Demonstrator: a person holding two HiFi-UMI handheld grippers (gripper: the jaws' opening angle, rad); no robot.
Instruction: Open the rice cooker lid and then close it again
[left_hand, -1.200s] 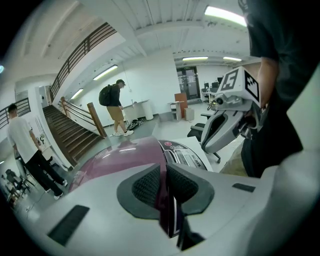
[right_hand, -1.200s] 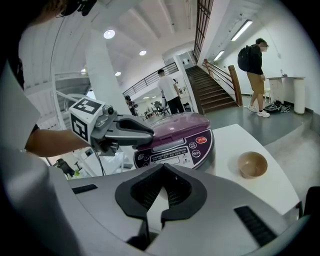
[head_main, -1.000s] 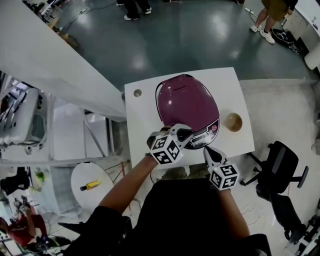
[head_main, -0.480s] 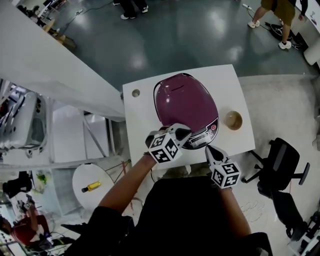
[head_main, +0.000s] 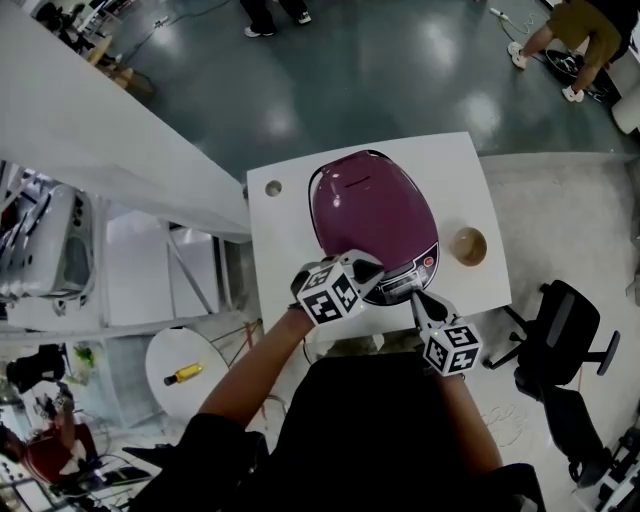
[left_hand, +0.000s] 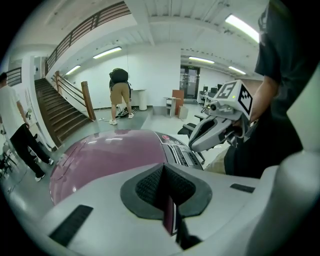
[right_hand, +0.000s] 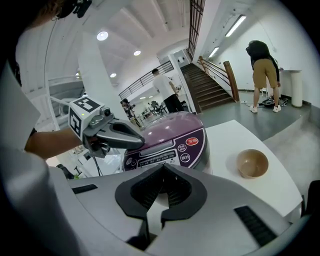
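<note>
Purple dome-topped rice cooker (head_main: 372, 222) sits centred on the white square table (head_main: 462, 168). Its glossy purple lid (head_main: 360, 200) is down, flush with the body. The silver control panel (head_main: 410, 275) faces the person, with a red round button (right_hand: 191, 141) at its right end.

Left gripper (head_main: 368, 268): jaws pressed together, empty. It angles down, and its tip is over the front edge of the lid, where the lid meets the panel (touching or a hair above, no view settles it). In the right gripper view it comes in from the left, across the top of the panel.

Right gripper (head_main: 418, 300): jaws also together, empty. It sits at the near table edge, just in front of the panel's right end and apart from the cooker. It points at the panel.

Other items:
- Small brown round bowl (head_main: 467, 245), upright on the table just right of the cooker, not touching it.
- Small round hole (head_main: 273, 187) in the table's far-left corner.
- Black office chair (head_main: 560, 325) on the floor, right of the table.
</note>
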